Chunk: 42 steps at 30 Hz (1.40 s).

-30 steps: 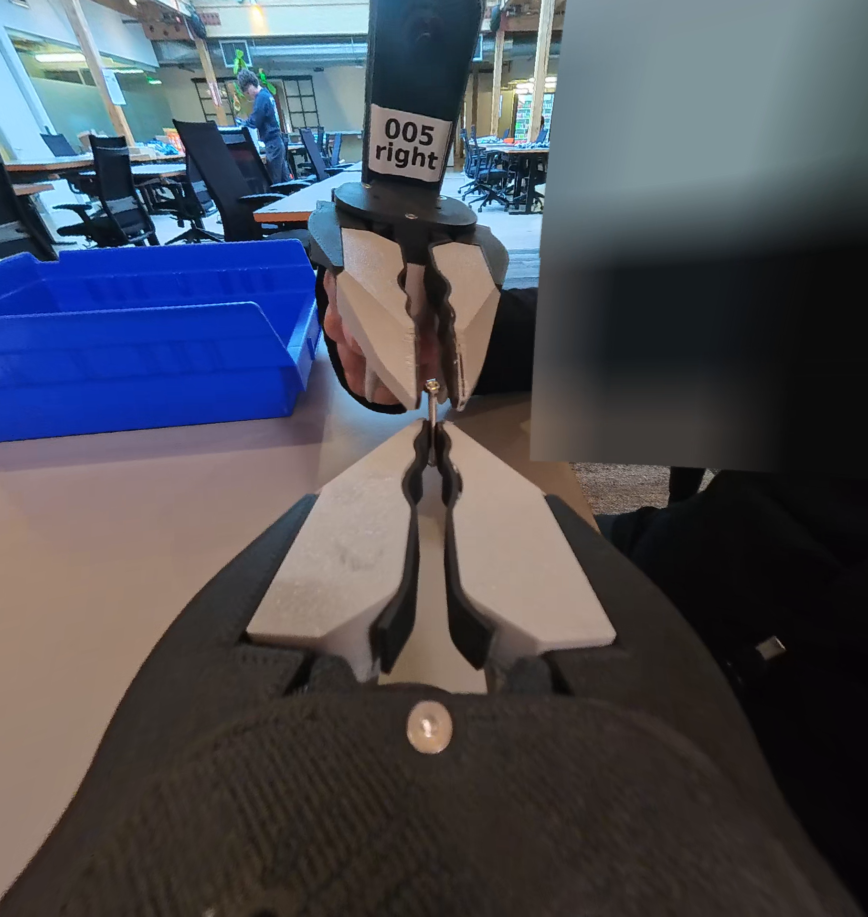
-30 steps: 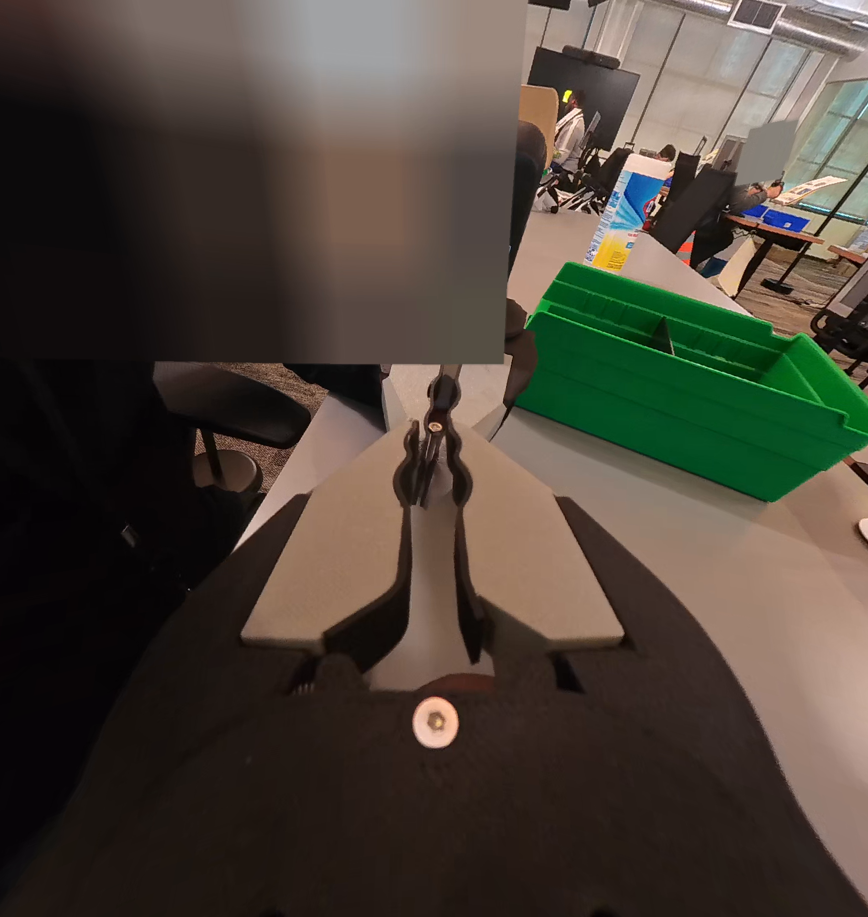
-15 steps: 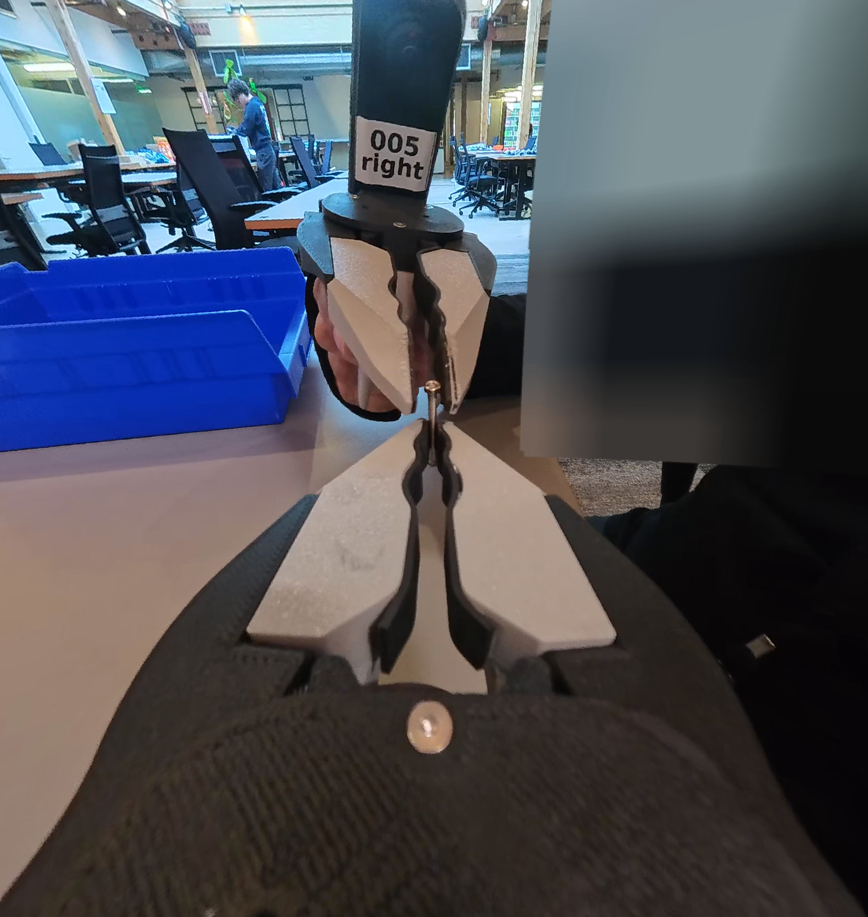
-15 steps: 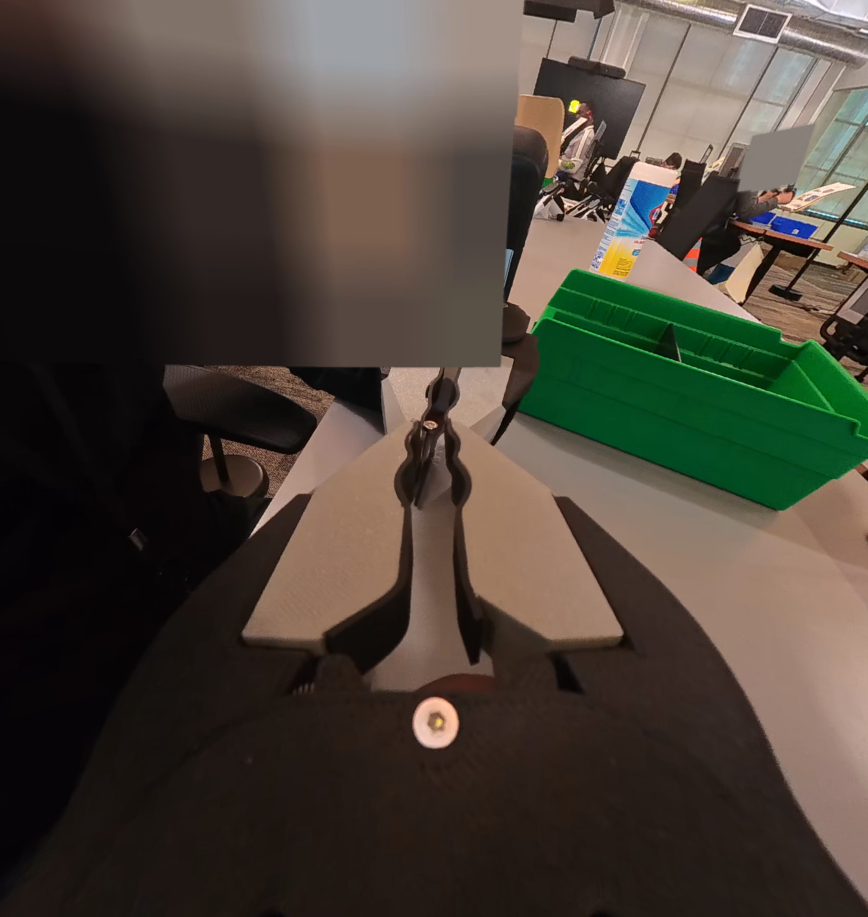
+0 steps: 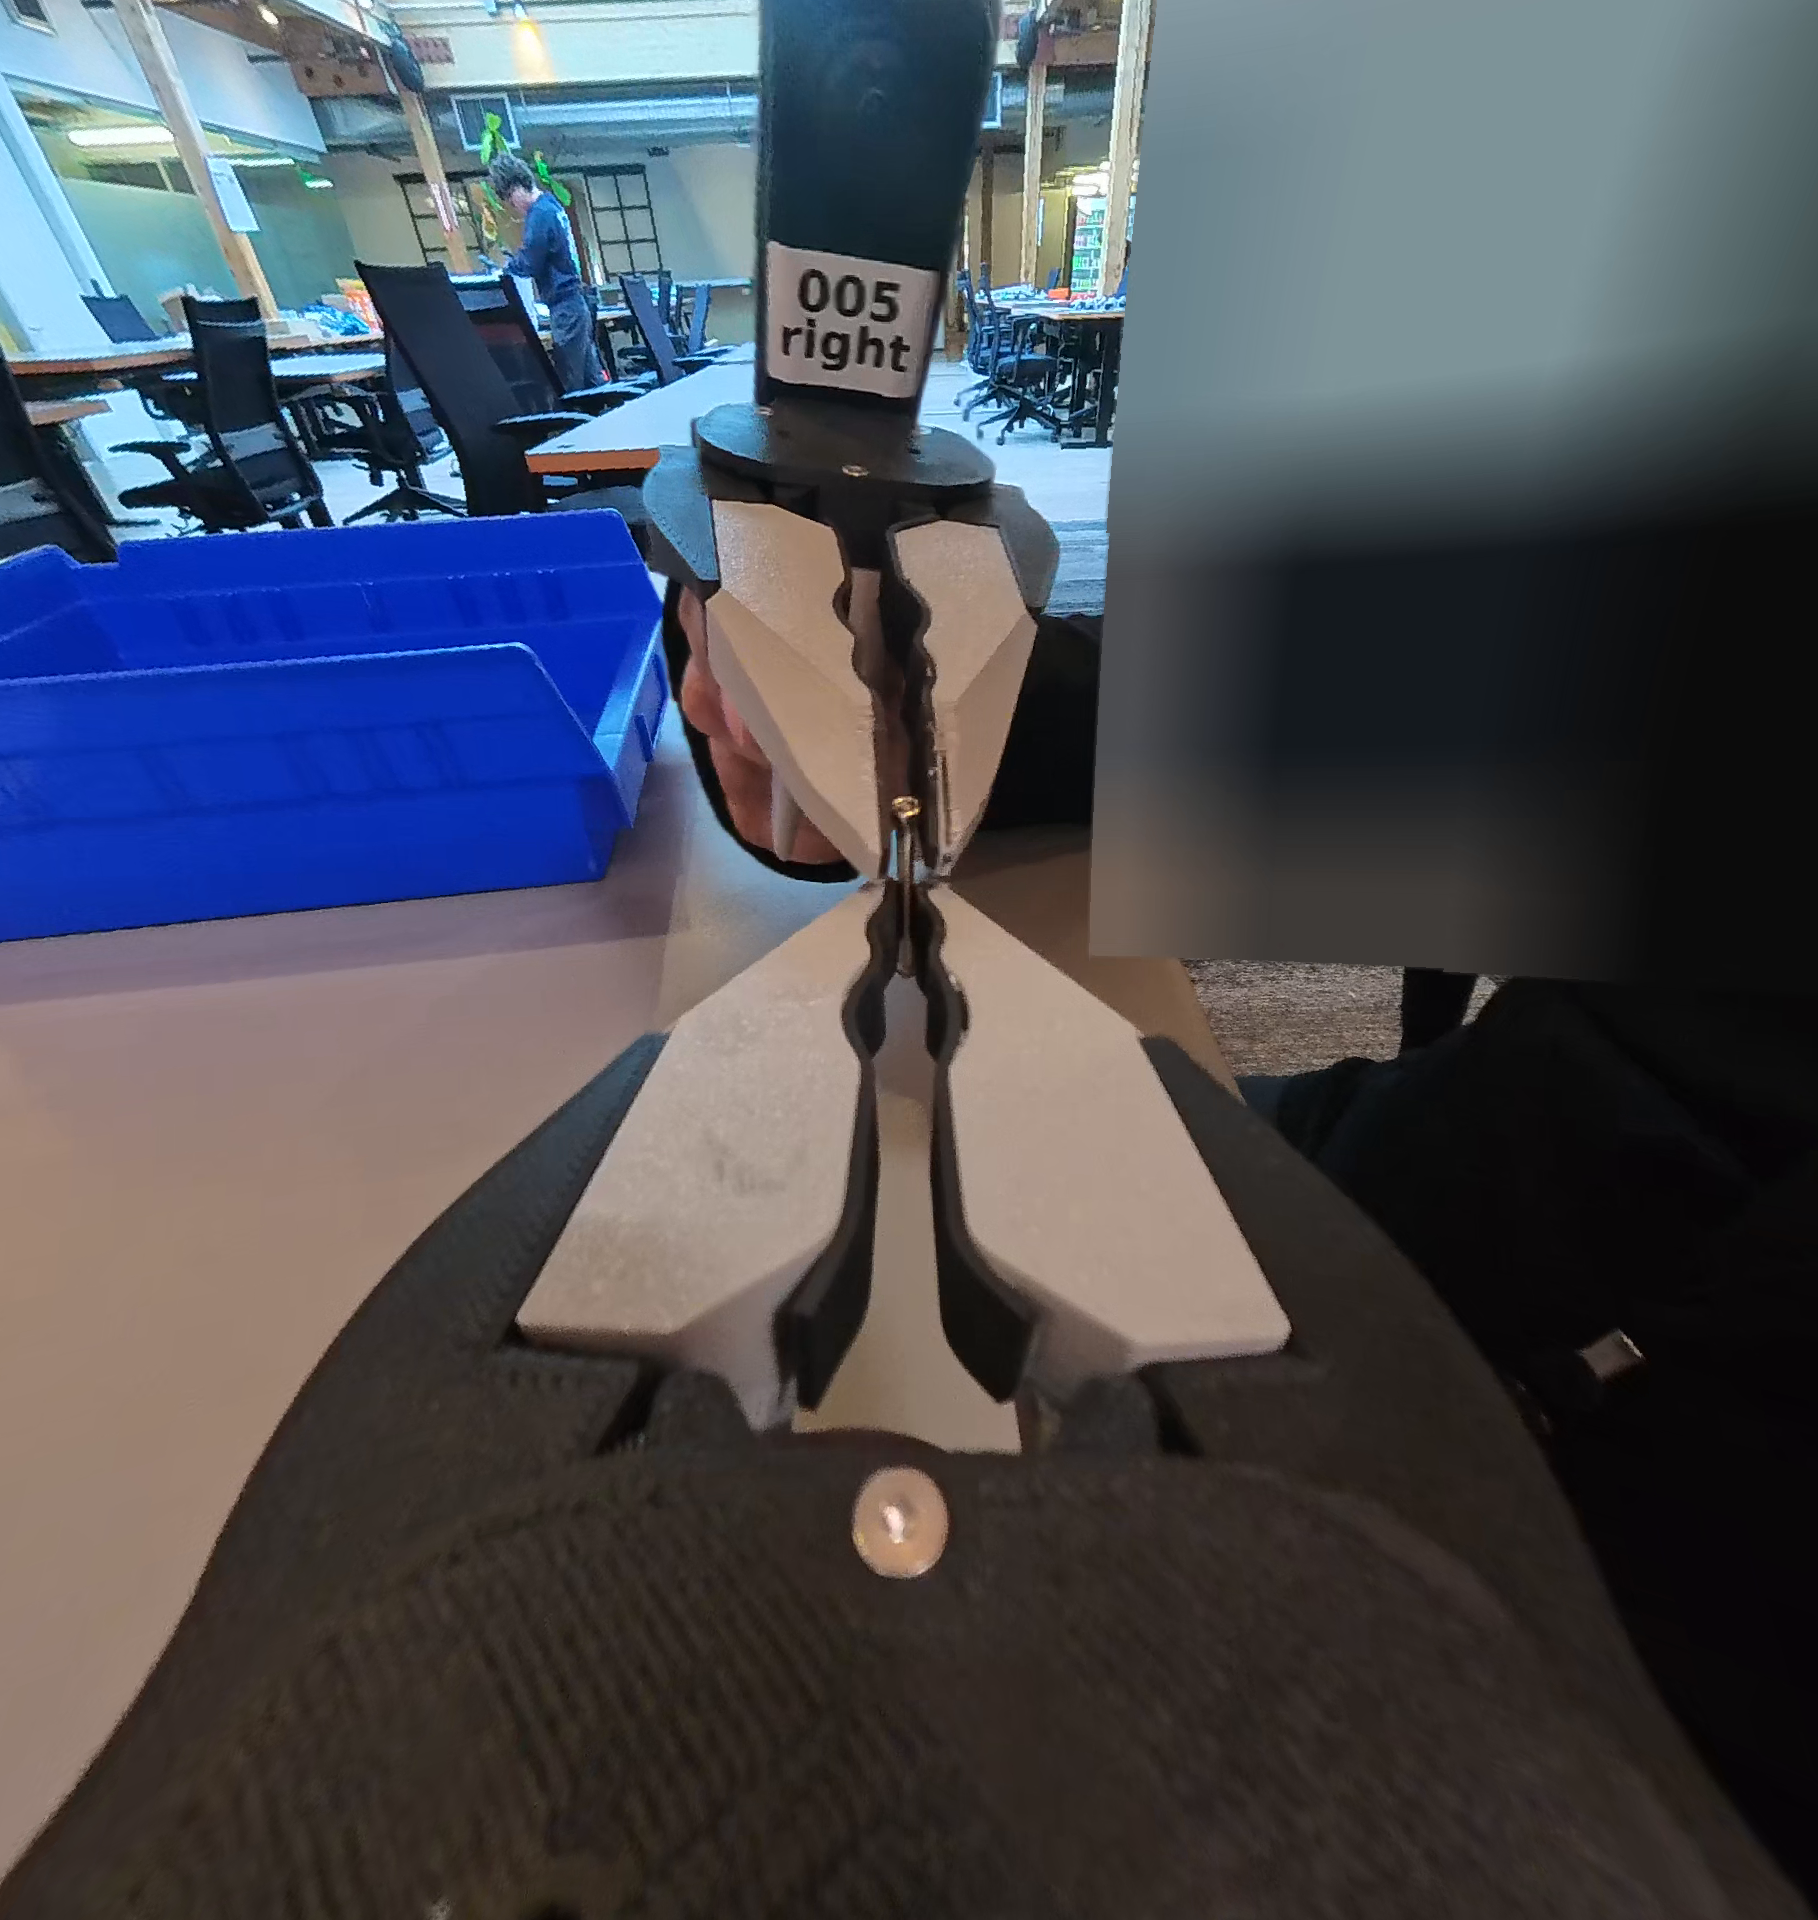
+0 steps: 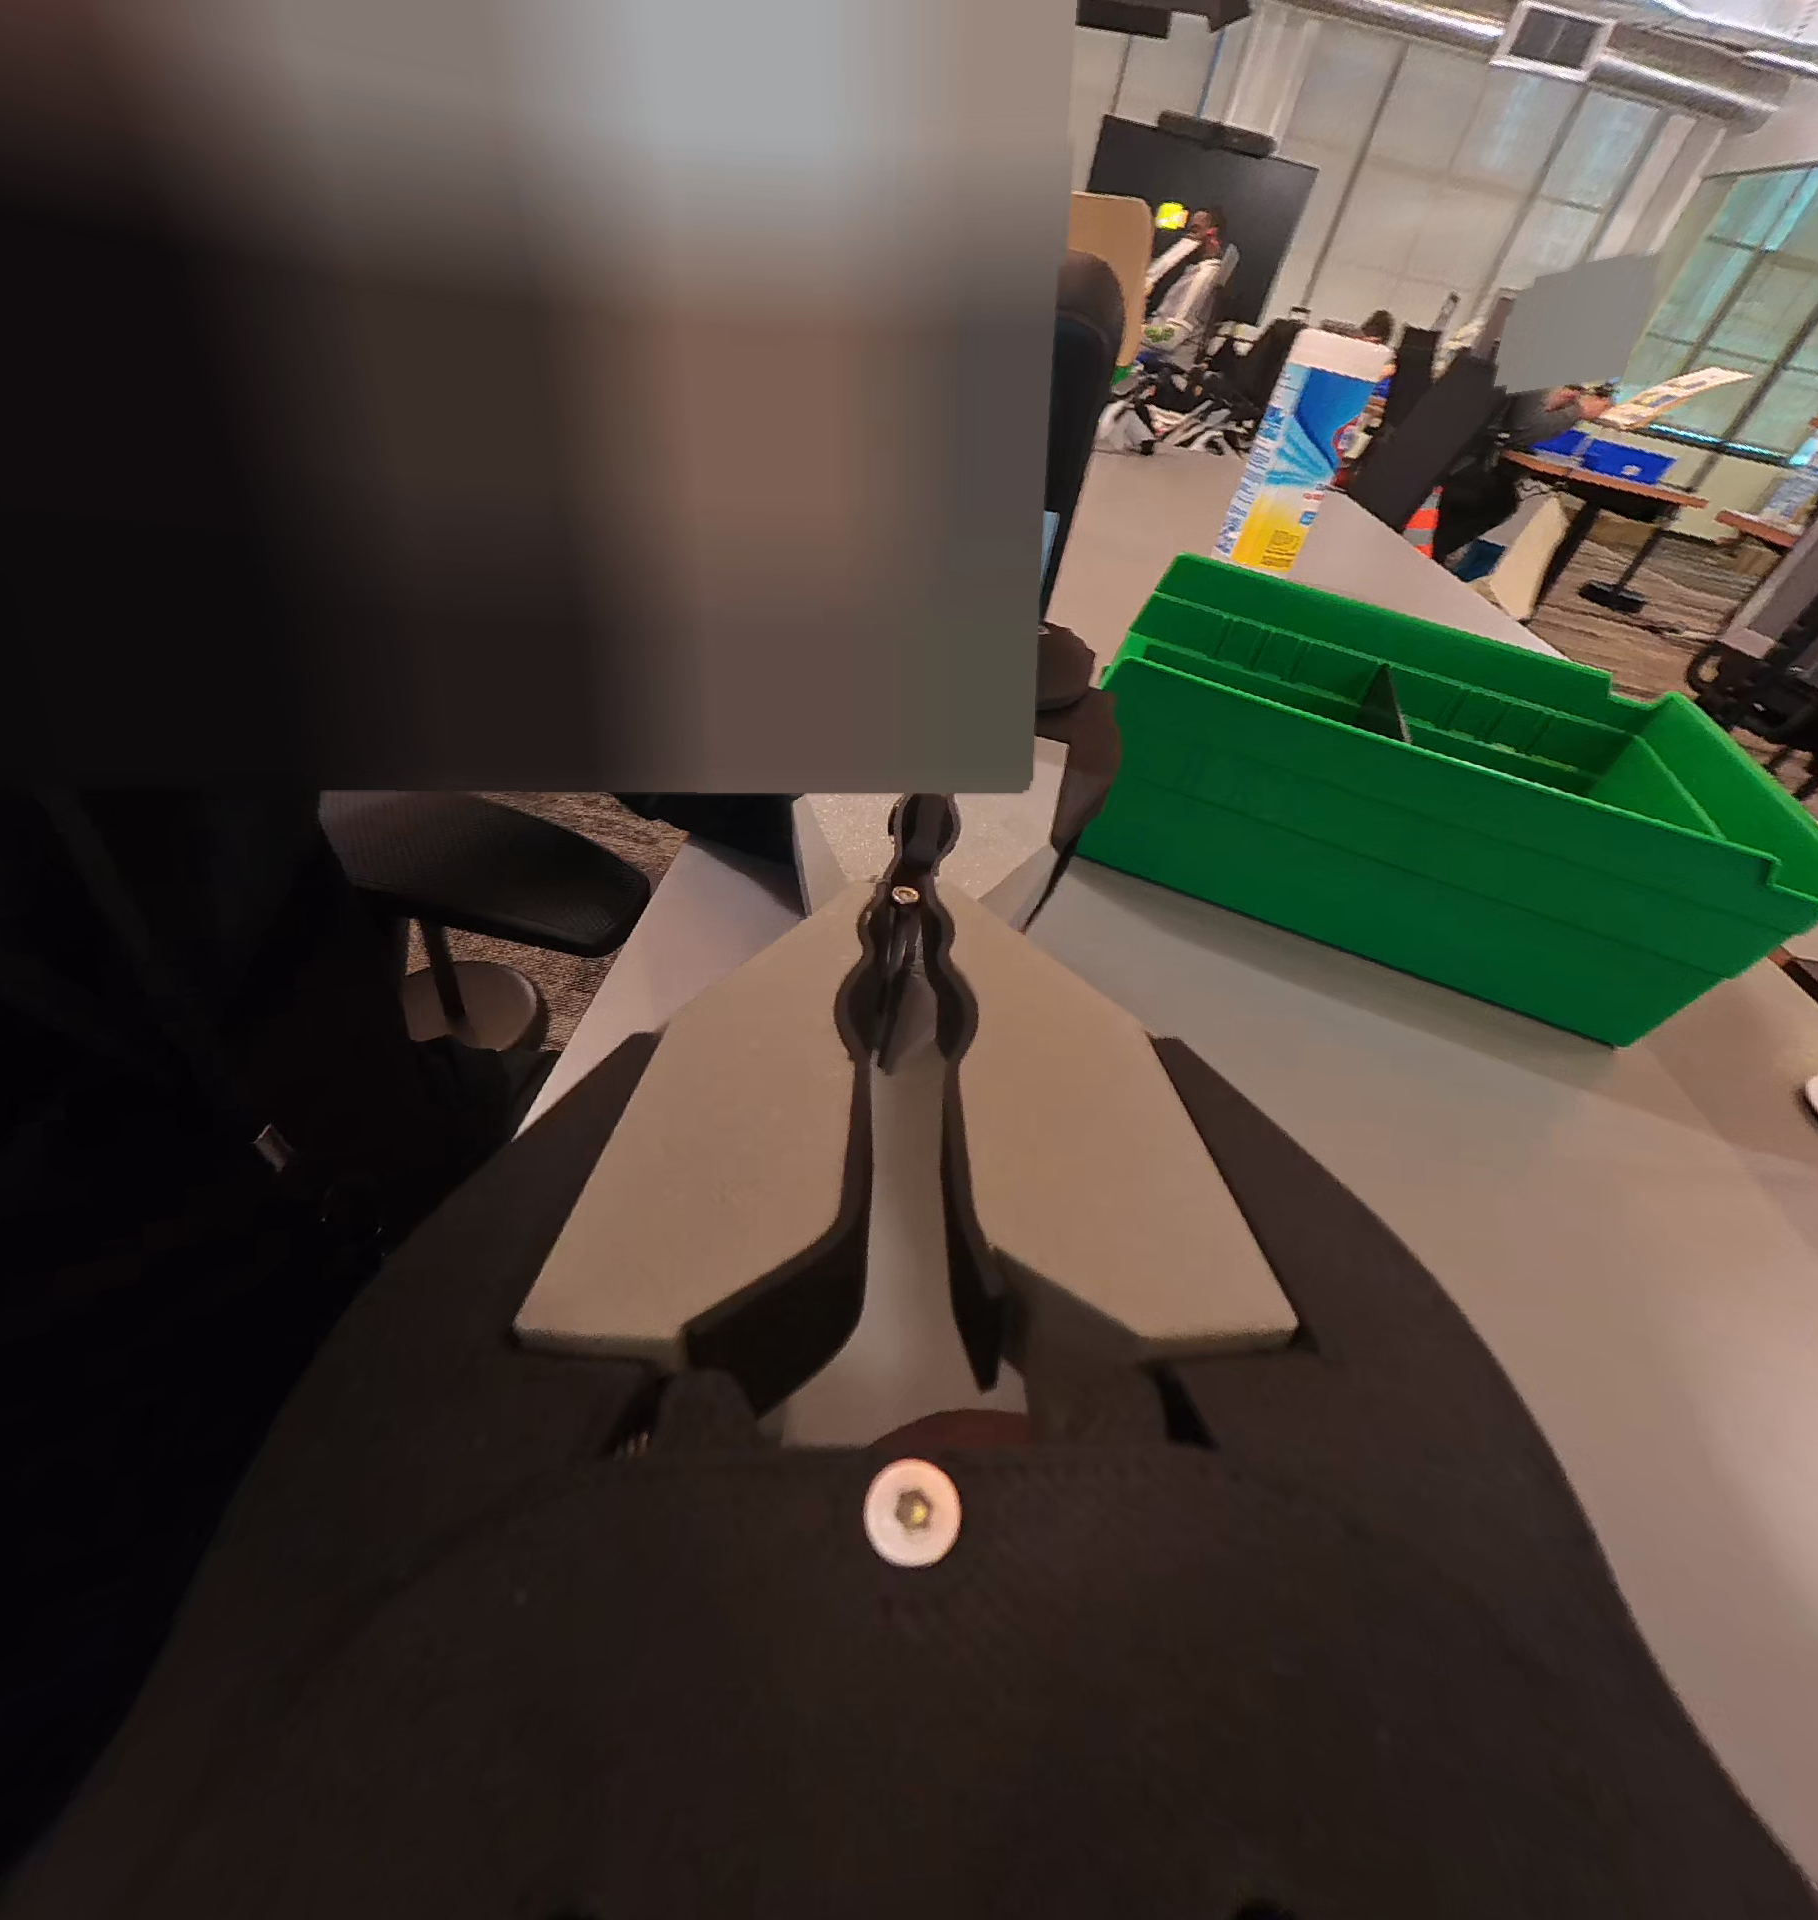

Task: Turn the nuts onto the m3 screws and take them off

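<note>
Left gripper (image 5: 900, 920) clenched on screw (image 5: 902, 862) shank, tip to tip with right gripper (image 5: 910, 831), clenched on nut (image 5: 905, 806). Blue bin (image 5: 292, 717) left of screw, on table (image 5: 261, 1122).

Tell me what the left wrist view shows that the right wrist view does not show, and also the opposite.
Only the left wrist view shows the blue bin and the whole right gripper from the front, with a hand behind it. Only the right wrist view shows the green bin and a spray can behind it. Both show the screw where the two shut grippers meet tip to tip, and the left gripper.
</note>
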Motion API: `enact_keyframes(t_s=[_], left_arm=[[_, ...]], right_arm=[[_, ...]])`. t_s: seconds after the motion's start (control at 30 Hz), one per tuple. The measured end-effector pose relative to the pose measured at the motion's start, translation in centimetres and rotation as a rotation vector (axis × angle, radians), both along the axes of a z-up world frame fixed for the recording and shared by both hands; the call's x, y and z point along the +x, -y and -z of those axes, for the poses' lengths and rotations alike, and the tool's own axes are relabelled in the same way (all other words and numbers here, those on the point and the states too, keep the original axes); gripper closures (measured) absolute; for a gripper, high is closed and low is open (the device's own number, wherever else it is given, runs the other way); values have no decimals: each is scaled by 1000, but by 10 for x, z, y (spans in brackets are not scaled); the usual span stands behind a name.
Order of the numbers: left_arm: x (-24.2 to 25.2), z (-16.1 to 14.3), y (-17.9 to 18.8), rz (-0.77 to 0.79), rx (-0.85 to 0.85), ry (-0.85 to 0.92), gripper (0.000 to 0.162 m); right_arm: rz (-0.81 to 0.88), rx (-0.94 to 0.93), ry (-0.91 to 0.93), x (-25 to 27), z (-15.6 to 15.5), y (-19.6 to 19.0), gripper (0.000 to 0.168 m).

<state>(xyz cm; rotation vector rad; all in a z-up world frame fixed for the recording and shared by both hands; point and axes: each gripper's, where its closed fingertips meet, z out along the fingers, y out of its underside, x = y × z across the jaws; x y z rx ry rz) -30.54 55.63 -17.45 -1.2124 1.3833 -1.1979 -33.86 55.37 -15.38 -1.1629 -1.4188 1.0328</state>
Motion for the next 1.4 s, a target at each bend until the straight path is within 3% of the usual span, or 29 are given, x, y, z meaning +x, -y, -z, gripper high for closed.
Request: enact_keyframes(t_s=[0.27,0.7,0.83,1.0,1.17,1.4], left_arm=[[-1,4,-21,-126,11,-24,162],[-5,24,-57,-322,-25,-129,162],[-8,25,-63,-349,-47,-130,162],[-9,26,-64,-348,-64,-134,162],[-10,24,-63,-329,-109,-115,162],[-6,18,-50,-229,-153,-82,162]], right_arm=[[252,-44,-35,-1,1,-26,167],[837,-31,-28,1,21,-68,166],[911,-42,-45,-1,21,-73,166],[897,-78,-49,-4,23,-76,166],[831,-62,-97,8,13,-67,149],[432,-110,-165,12,-11,-41,150]])
